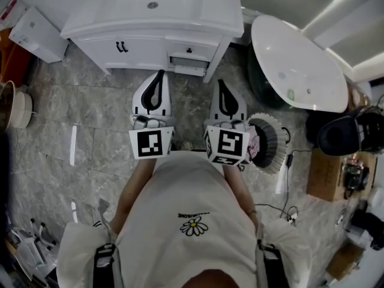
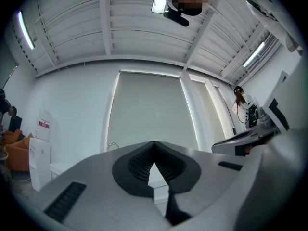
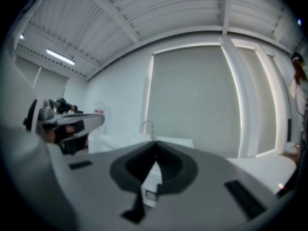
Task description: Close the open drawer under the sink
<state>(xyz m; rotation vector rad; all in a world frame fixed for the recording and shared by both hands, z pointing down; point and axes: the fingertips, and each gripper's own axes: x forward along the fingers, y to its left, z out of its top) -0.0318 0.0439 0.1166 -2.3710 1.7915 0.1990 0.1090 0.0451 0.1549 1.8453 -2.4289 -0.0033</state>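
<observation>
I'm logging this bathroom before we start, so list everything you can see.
Vanity with sink: one, white, top centre.
Open drawer: one, white, vanity's lower right.
Bathtub: one, white, right of vanity.
Small cabinet: one, white, top left.
Cardboard box: one, brown, floor at right.
Floor: one, grey marble, throughout.
Left gripper: one, white and black, shut, before the vanity.
Right gripper: one, white and black, shut, facing the open drawer.

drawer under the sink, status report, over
Left gripper and right gripper: jaws shut, empty, short of the drawer. Drawer open, untouched. Nothing seen in the way.
</observation>
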